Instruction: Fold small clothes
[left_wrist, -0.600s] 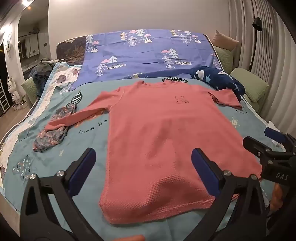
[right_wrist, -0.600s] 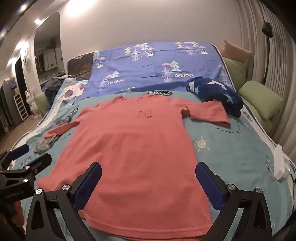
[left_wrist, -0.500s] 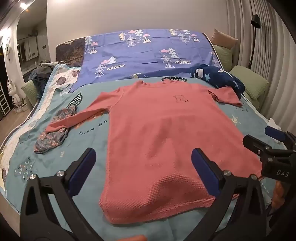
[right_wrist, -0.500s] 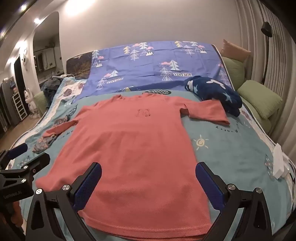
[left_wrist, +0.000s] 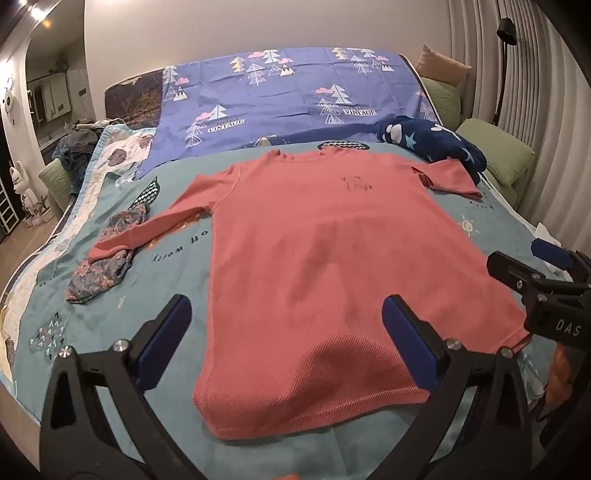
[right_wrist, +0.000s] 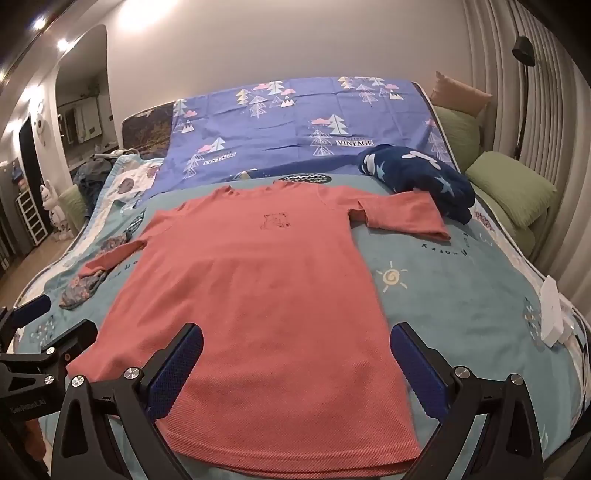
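Across teal bedspread (left_wrist: 177, 280) lies coral shirt (left_wrist: 332, 266), its hem between both wide-open, empty grippers (left_wrist: 284, 339) (right_wrist: 295, 365).

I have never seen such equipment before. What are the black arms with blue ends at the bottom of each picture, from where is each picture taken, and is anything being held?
The black arms are hand-held grippers, one in each of a person's hands; there is no robot. Each carries a camera looking forward along its two blue-padded fingers. One picture comes from the left gripper, the other from the right gripper, so each gripper also shows at the edge of the other's view.

On the bed a salmon-pink long-sleeved shirt lies flat, front up. Its one sleeve end rests on a small flowery garment. A dark blue starry cloth is bunched by the other sleeve. A small white object lies near the bed's edge.

Nothing is held: both grippers are open, above the shirt's lower hem.
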